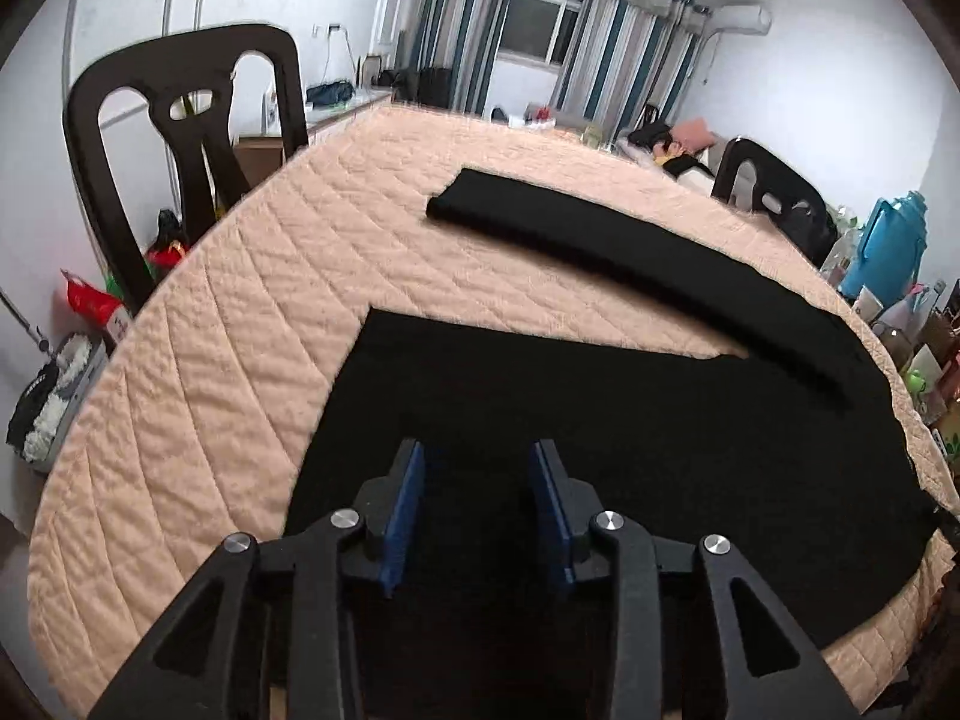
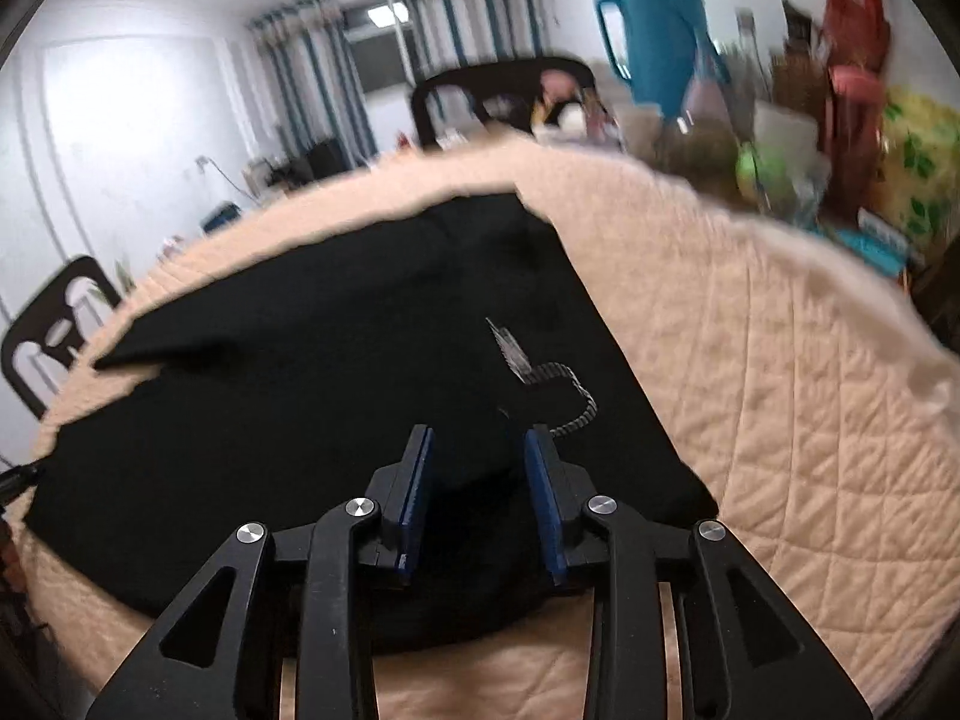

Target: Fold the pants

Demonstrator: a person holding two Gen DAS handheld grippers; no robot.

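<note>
Your left gripper (image 1: 478,480) and right gripper (image 2: 478,468), jaws spread and holding nothing, hover over one black fabric pants (image 1: 630,420) on one peach quilted cover (image 1: 240,330).

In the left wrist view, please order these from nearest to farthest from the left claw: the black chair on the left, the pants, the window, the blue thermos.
1. Pants: directly under the left claw, on the quilted cover.
2. Black chair and blue thermos: chair at far left, thermos at right edge; too close to call.
3. Window: on the back wall, farthest.
</note>
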